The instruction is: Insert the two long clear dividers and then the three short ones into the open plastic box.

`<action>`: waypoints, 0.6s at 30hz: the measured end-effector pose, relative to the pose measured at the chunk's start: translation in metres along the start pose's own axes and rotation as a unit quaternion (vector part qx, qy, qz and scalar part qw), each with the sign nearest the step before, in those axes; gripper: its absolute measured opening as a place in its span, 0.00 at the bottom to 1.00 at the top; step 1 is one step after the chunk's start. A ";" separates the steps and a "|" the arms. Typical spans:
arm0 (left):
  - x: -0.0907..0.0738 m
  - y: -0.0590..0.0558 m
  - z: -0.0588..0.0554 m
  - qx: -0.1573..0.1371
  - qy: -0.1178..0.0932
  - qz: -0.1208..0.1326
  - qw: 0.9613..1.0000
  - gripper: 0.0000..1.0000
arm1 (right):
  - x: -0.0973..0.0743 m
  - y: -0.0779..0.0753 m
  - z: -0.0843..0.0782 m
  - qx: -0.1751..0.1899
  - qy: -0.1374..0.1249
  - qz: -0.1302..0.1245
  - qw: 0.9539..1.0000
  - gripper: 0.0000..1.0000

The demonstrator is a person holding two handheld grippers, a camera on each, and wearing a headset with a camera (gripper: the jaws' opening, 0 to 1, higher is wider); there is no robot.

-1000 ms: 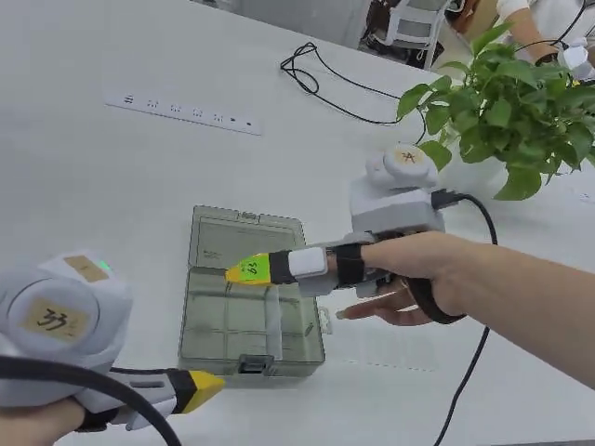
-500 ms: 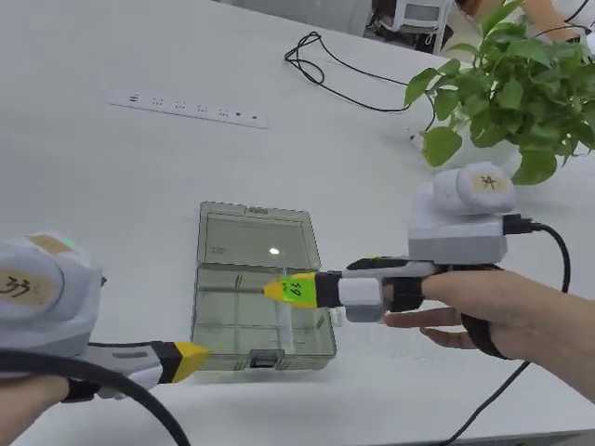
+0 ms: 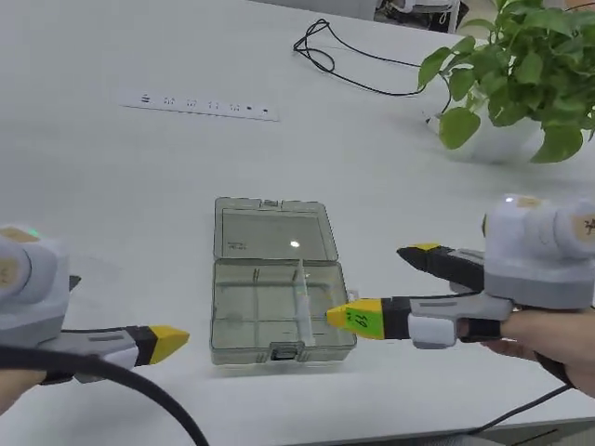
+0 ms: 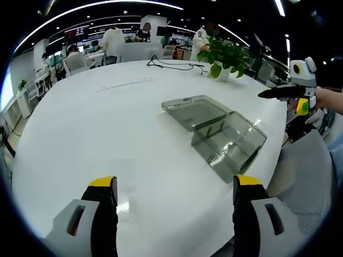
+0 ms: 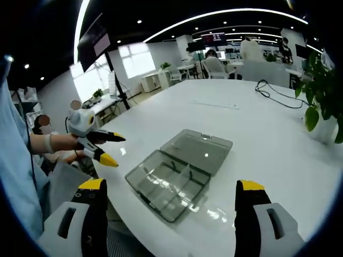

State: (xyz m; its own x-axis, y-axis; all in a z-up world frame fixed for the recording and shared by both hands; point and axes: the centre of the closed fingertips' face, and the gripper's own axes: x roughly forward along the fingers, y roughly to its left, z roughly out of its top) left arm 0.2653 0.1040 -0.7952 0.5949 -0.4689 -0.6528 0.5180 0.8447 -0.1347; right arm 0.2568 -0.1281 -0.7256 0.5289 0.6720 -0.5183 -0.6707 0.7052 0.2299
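Lying open, the box point(image 3: 271, 237) sat between the left gripper point(image 4: 174, 181) and right gripper point(image 5: 172, 184), both with jaws apart and empty.

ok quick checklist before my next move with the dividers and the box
1. Box open, lid laid flat back: ok.
2. Left gripper open and empty: ok.
3. Right gripper open and empty: ok.
4. Dividers: some stand inside the box; whether all five are seated: cannot tell.
5. Power strip and plant well away from the box: ok.
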 end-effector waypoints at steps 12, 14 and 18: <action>-0.004 0.034 -0.017 -0.005 0.031 0.047 0.998 0.88 | -0.025 -0.011 -0.021 0.010 -0.049 -0.012 0.999 1.00; -0.004 0.039 -0.019 -0.006 0.036 0.054 0.998 0.86 | -0.029 -0.008 -0.022 0.019 -0.062 -0.007 0.998 1.00; -0.002 0.052 -0.028 -0.007 0.059 0.072 0.996 0.81 | -0.034 -0.009 -0.030 0.002 -0.052 -0.016 0.999 1.00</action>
State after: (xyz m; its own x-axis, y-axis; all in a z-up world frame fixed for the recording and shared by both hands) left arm 0.2740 0.1561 -0.8220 0.5858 -0.3106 -0.7486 0.4240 0.9046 -0.0435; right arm 0.2295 -0.1644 -0.7347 0.6018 0.6682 -0.4375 -0.6500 0.7280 0.2178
